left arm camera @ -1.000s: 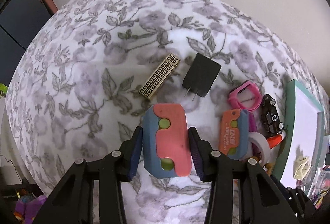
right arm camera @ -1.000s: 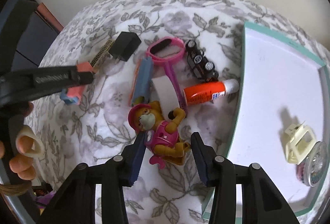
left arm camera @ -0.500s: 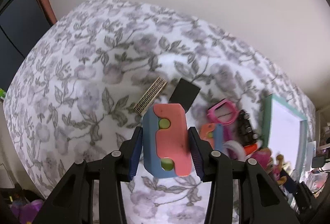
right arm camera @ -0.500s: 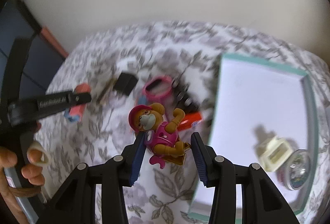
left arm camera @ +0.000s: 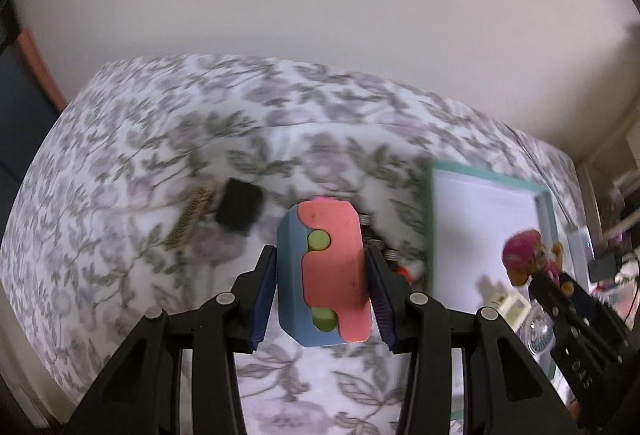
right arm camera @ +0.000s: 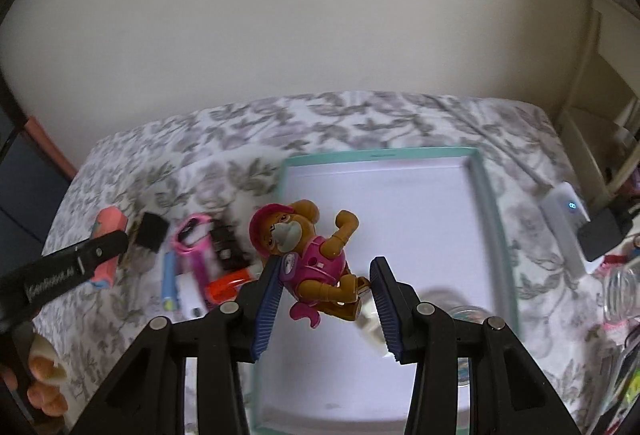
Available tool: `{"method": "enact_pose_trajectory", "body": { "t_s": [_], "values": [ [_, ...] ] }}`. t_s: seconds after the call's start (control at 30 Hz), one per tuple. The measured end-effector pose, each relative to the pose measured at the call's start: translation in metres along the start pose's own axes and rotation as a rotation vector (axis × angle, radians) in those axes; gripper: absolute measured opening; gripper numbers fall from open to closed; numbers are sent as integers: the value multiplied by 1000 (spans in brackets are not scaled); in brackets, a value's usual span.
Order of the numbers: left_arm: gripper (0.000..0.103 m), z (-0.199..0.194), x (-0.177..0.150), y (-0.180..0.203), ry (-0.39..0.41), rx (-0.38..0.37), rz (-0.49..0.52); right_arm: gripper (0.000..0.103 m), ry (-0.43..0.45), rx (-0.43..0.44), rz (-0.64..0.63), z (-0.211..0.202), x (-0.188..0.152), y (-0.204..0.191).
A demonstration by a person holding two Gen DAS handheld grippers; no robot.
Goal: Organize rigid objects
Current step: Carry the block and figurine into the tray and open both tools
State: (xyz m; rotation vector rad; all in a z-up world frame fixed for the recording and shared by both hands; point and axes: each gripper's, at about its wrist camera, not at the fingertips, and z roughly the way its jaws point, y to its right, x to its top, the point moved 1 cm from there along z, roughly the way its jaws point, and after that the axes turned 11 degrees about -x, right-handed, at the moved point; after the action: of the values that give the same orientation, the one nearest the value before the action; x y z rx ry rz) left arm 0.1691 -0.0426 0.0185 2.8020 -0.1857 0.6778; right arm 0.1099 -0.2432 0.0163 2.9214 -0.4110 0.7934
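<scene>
Both grippers loaded, toys held above the floral bed, tray nearby.

Left wrist view: left gripper (left arm camera: 323, 291) pinches the pink-and-blue block (left arm camera: 326, 271) by its sides, held up over the bed (left arm camera: 132, 155); teal-rimmed tray (left arm camera: 428, 219) sits to its right. Risk: smooth flat sides, block could slip out w/ a tilted wrist.
Right wrist view: right gripper (right arm camera: 326, 299) pinches the dog figure (right arm camera: 310, 259) at the body, over the tray's left part. Risk: lumpy grip, figure may twist free and land on the clip already in the tray, or the grippers bump, since both sit near the tray.
</scene>
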Motion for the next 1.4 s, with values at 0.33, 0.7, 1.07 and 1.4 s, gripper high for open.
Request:
{"method": "enact_pose_trajectory", "body": {
  "t_s": [0.33,0.7,1.07,1.4],
  "values": [
    [46,48,-15,80,-26,-46,185,47,-26,-45,117,31,-1,56],
    [46,94,-22,110,-43,-65,232,47,-62,-68,179,69,-2,83],
    [46,113,-38,111,-92,-45,272,47,-123,-93,150,91,-14,82],
    [47,119,-41,112,-112,-47,278,48,-155,-108,127,96,-17,77]
  ]
}}
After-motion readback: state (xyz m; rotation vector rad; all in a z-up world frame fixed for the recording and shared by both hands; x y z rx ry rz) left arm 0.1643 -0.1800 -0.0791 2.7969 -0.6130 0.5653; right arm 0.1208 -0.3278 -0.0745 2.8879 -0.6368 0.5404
